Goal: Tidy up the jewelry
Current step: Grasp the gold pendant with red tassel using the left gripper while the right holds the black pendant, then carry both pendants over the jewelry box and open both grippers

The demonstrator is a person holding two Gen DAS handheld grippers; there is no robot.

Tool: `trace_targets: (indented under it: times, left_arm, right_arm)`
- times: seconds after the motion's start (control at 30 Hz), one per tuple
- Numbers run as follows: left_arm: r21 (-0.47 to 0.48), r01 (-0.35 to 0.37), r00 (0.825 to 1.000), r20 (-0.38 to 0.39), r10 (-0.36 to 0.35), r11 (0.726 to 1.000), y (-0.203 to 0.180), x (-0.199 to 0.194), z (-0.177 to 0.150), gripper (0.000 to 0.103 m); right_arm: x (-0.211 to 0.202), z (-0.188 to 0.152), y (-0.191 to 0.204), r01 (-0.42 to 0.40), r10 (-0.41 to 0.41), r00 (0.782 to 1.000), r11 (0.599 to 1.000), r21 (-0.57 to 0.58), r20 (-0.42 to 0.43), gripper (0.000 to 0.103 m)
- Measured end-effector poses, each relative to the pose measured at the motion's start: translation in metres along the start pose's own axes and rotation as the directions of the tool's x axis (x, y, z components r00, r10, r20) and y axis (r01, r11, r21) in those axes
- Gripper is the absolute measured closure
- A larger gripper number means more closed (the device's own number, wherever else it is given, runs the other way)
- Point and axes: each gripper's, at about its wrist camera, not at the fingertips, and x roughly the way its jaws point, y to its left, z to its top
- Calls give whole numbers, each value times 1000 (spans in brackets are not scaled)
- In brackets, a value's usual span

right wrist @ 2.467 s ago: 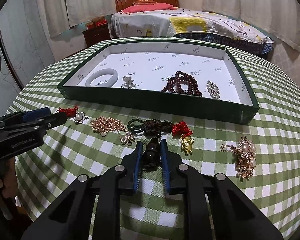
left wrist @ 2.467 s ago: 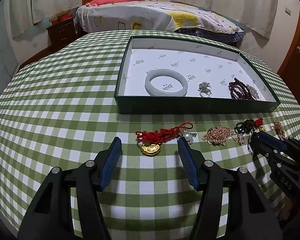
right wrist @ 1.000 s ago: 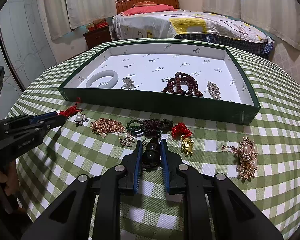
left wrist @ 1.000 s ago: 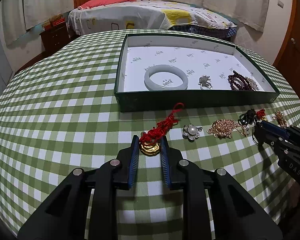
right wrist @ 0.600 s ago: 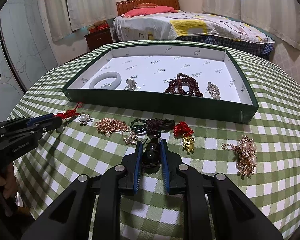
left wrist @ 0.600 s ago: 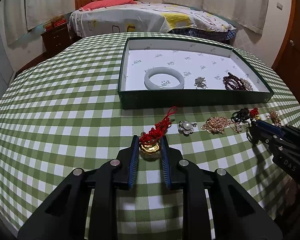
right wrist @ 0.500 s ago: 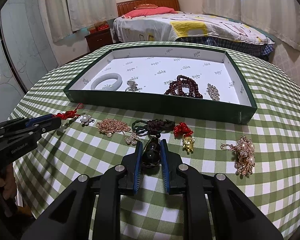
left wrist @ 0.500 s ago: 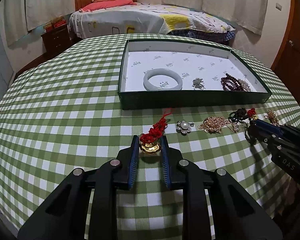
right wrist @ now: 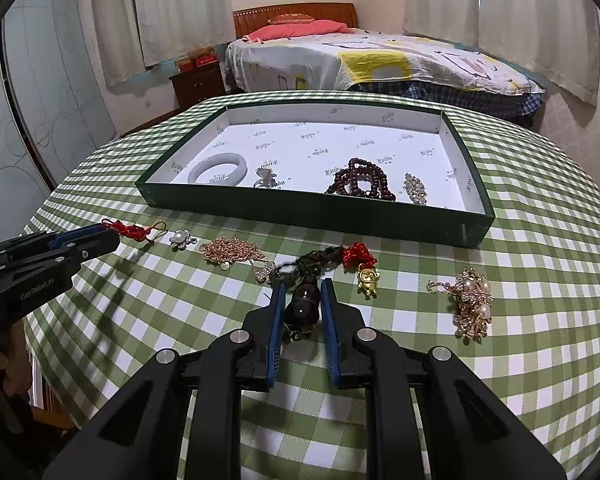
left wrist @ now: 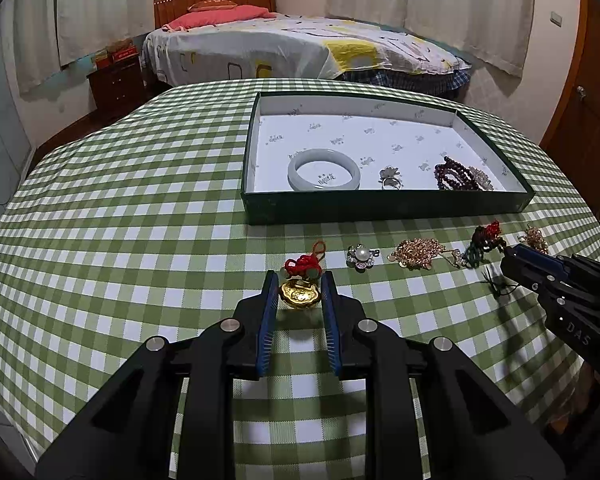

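Gold charm (left wrist: 300, 294) on red cord was clamped between left gripper (left wrist: 300, 294) fingers, over table (left wrist: 120, 208), ready for carry to tray (left wrist: 384, 210). Right gripper (right wrist: 302, 300) fingers were clamped on dark bead (right wrist: 303, 305); its cord trailed on table. Bangle (left wrist: 324, 169) lay in tray.

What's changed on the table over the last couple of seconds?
The left gripper, open at first, closed on the gold pendant and began lifting it, dragging its red cord in from the pearl flower brooch. The right gripper kept its hold on the dark beads. The tray and other pieces stayed put.
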Motion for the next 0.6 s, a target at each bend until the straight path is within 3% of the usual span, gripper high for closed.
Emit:
trace_targets:
  times: [0.6]
  left_arm:
    - [6,29,997,68,-29,1000,-13,-25,22,81]
  right_arm:
    - [-36,20,5,-3,5,995,1000,-23,95,84]
